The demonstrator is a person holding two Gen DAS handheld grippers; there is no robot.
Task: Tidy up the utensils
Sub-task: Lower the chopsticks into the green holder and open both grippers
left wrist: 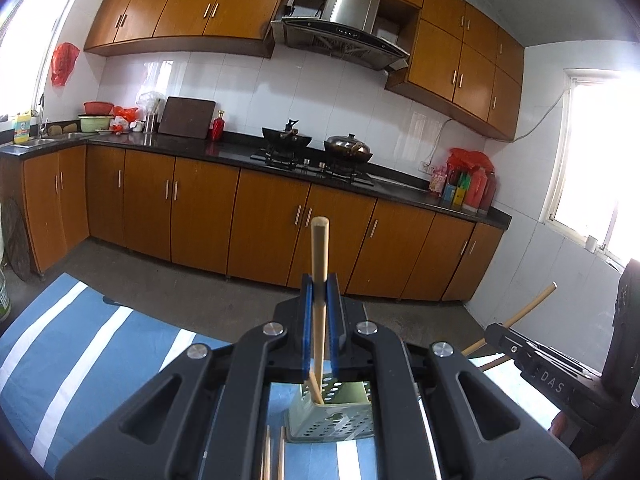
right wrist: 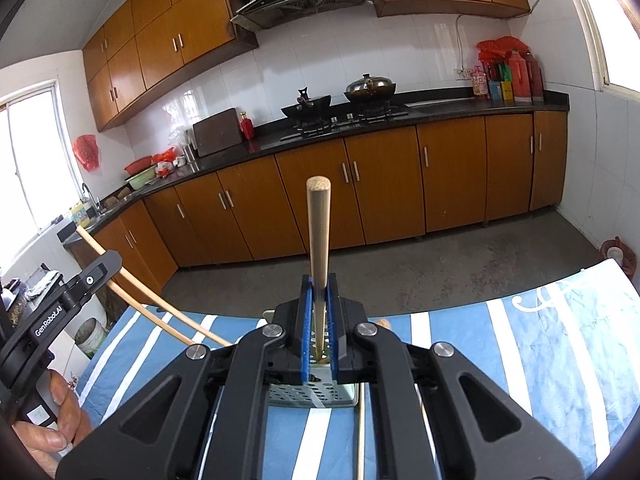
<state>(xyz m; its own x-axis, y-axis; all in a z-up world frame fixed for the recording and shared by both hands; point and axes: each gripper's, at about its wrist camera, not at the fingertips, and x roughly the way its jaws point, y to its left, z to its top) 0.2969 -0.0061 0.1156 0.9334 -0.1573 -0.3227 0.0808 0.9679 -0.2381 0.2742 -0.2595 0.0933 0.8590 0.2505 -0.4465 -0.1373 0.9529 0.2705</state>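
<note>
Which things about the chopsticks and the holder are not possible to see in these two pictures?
- Left wrist view: the left tool hides the holder's mouth.
- Right wrist view: the right tool covers the tip of its chopstick.
- Both views: the loose chopsticks on the striped cloth are cut off by the bottom edge.

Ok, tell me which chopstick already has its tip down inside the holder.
The chopstick clamped upright in the left gripper: its lower end dips into the perforated green holder. The loose chopsticks lie flat on the striped cloth.

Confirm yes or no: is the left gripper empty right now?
No: the left gripper is shut on a wooden chopstick whose lower tip reaches into the perforated utensil holder.
</note>
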